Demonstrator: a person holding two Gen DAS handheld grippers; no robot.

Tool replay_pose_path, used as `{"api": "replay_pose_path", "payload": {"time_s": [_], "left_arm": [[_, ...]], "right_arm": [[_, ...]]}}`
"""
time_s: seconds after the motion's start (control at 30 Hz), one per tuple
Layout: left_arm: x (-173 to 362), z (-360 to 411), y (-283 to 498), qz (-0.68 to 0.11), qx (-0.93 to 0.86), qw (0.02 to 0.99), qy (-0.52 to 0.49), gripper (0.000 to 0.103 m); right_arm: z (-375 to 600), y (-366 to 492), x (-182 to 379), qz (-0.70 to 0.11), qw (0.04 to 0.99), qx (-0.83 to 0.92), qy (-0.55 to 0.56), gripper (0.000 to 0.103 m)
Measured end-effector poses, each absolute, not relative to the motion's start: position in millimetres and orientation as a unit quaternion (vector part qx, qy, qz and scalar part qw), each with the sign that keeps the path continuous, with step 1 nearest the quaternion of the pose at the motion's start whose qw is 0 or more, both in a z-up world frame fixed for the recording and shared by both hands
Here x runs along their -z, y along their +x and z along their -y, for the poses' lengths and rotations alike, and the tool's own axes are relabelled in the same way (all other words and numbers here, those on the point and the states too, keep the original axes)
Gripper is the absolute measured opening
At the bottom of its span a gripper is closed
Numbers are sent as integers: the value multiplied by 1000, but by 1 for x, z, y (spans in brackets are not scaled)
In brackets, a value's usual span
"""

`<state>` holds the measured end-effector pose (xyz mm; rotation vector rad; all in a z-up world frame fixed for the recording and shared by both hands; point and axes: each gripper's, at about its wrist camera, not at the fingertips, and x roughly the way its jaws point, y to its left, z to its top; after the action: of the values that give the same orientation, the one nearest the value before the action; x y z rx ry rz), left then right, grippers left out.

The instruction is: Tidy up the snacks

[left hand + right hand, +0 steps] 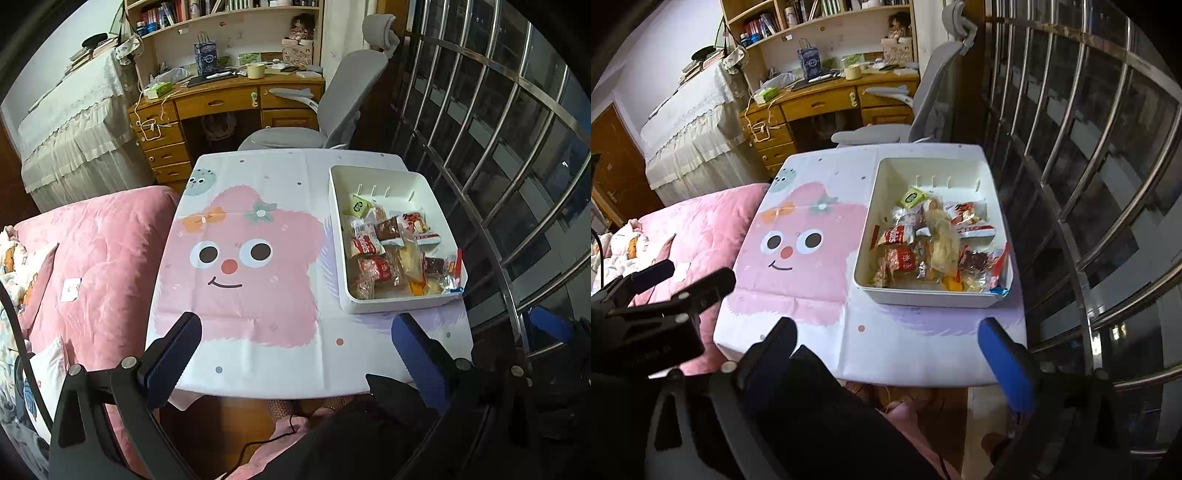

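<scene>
Both grippers hang at the near edge of the table, jaws spread wide, nothing between them. Left gripper (pixel 295 332) sits at 6 o'clock in its own view, over the pink star print of the tablecloth (pixel 258 177); right gripper (pixel 886 332) likewise at 6 o'clock in its view, just short of the white bin (pixel 931 297). We also see the left gripper from the right wrist camera at 9 o'clock, off the table edge over the pink quilt (pixel 701 221)

Snacks (pixel 395 254): all the wrapped packets we can see lie inside the bin, piled loosely toward its near end; far end of the bin is bare. Bin stands at 3 o'clock on the table in the left view, close to the window bars (pixel 498 147). We see no packet on the cloth outside the bin

Judgement: the sort looks finished or nearly so. A blue-tipped wrapper (pixel 999 290) overhangs the near right corner of the rim, at 5 o'clock of the bin

If we tidy further:
- use the right gripper, it is nearer
- come down from above, pinch the wrapper by its crimped end, not the body
- thin film will slip and crackle; close gently, lift low
- set it into the bare far end at 12 o'clock
- keep the left gripper clear, or steady the bin wall if it slides on the cloth
</scene>
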<state>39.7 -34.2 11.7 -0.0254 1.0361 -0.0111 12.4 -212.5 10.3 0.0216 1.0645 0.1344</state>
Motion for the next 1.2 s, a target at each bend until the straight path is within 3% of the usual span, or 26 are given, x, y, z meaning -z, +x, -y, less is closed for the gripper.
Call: {"api": "replay_pose_path", "payload": {"time_s": [1.2], "left_arm": [[0, 39, 60, -502, -10, 865, -7, 102]], "right_arm": [[219, 31, 7, -527, 848, -50, 20, 103]]}}
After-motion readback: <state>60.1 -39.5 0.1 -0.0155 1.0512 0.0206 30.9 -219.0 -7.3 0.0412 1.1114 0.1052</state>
